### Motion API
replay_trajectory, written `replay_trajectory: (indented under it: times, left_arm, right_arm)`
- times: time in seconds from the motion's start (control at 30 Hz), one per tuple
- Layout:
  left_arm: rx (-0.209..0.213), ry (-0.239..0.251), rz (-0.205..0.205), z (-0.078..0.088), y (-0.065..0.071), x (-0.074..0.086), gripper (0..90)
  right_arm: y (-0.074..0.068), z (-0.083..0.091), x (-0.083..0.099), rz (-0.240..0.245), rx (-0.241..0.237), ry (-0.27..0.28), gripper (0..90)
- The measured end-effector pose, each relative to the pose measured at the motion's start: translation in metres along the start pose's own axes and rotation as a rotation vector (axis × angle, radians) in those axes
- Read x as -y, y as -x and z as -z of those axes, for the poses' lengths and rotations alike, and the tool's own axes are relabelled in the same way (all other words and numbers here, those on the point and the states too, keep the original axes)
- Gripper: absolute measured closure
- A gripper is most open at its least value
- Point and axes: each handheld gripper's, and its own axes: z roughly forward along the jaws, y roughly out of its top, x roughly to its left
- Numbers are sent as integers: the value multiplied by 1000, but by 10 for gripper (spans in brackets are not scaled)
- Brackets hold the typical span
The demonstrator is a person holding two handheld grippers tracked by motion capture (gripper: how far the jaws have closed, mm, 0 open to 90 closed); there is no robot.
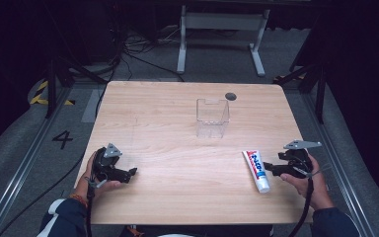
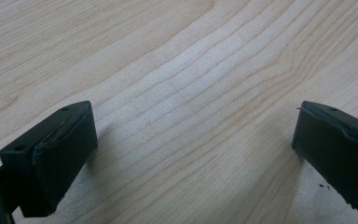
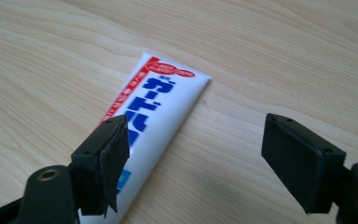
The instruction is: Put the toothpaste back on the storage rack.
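1. High view: a pale, wood-grain rectangular tabletop [image 1: 177, 113] carries a clear plastic open-topped box [image 1: 212, 118] at its middle. The white plastic toothpaste tube with blue and red print [image 1: 255, 170] lies flat, nearer the person and to the right of the box. The right tongs [image 1: 268, 169] sit just beside the tube; the left tongs [image 1: 131, 173] rest well left of the box.
2. Left gripper view: the left tongs [image 2: 193, 140] are spread wide, blunt black pads over bare streaked wood.
3. Right gripper view: the right tongs [image 3: 196, 140] are spread, pinching nothing; the glossy tube's [image 3: 161, 107] flat crimped end shows, one pad overlapping it.
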Motion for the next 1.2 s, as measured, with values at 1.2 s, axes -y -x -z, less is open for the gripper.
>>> replay_trajectory:
  times: [1.2]
  left_arm:
    - [10, 2, 20, 0, 1, 1, 6]
  right_arm:
    - [-39, -57, -28, 48, 21, -250, 430]
